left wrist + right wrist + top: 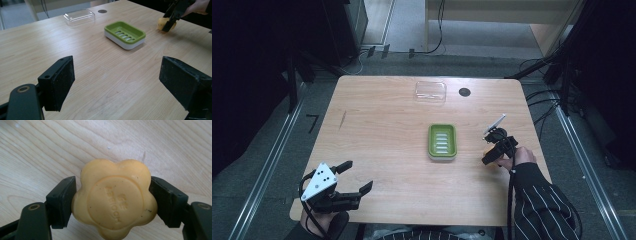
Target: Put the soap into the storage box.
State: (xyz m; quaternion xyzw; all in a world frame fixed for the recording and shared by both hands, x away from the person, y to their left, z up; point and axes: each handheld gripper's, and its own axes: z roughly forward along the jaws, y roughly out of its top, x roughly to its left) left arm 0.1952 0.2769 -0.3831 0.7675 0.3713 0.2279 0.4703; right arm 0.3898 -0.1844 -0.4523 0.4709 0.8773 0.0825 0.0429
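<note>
Pale wood counter (382, 150) lies under my view, dark floor around it. My right tongs (112, 200) clamp a yellow flower-shaped soap (113, 198) flat on the counter at the right of the high frame, near the edge. My left tongs (354, 177) gape wide at lower left, holding nothing. Bare wood lies between them. A green dish (442, 141) sits centre, its long axis running top to bottom; a clear lid (430, 91) sits above.

Between my right jaws I see raised lettering stamped into the round centre of the yellow flower-shaped soap (114, 199). It runs upside down to me in two short lines, too worn and shallow for me to read with any certainty.
</note>
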